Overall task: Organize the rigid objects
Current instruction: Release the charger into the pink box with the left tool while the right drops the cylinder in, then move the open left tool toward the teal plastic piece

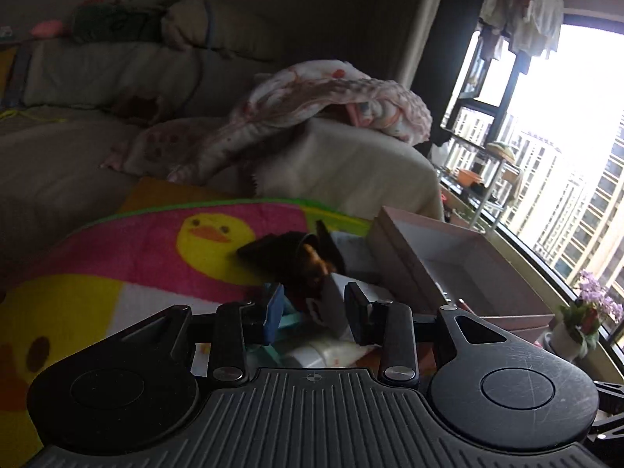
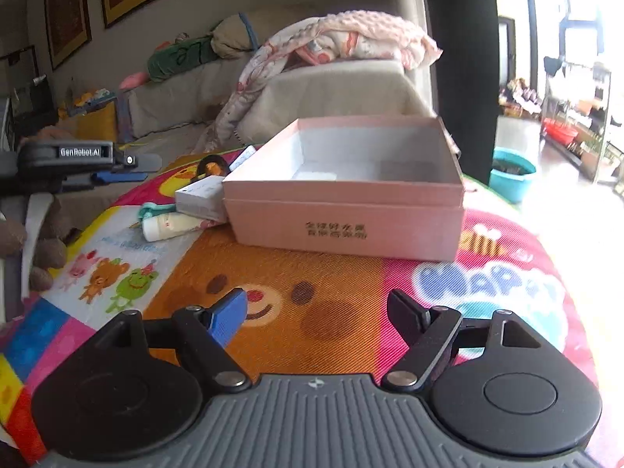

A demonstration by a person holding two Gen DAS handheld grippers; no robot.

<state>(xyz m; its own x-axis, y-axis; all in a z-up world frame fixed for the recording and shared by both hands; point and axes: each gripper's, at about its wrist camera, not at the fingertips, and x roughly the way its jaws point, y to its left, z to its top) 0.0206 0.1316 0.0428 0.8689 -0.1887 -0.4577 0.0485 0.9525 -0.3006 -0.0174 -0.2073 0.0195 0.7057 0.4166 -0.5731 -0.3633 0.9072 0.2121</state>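
Your left gripper (image 1: pixel 314 308) fingers stand narrow around a small white box (image 1: pixel 335 304) beside the pink box (image 2: pixel 347 191); your right gripper (image 2: pixel 318 312) fingers spread wide, holding nothing, above the cartoon mat (image 2: pixel 312 284)

Both wrist views low, near mat; share pink box (image 2: pixel 347 195).

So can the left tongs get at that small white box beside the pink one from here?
Probably yes. The left tongs are open right over the clutter, with the small white box between the fingers. The pink box stands just to the right, not blocking.
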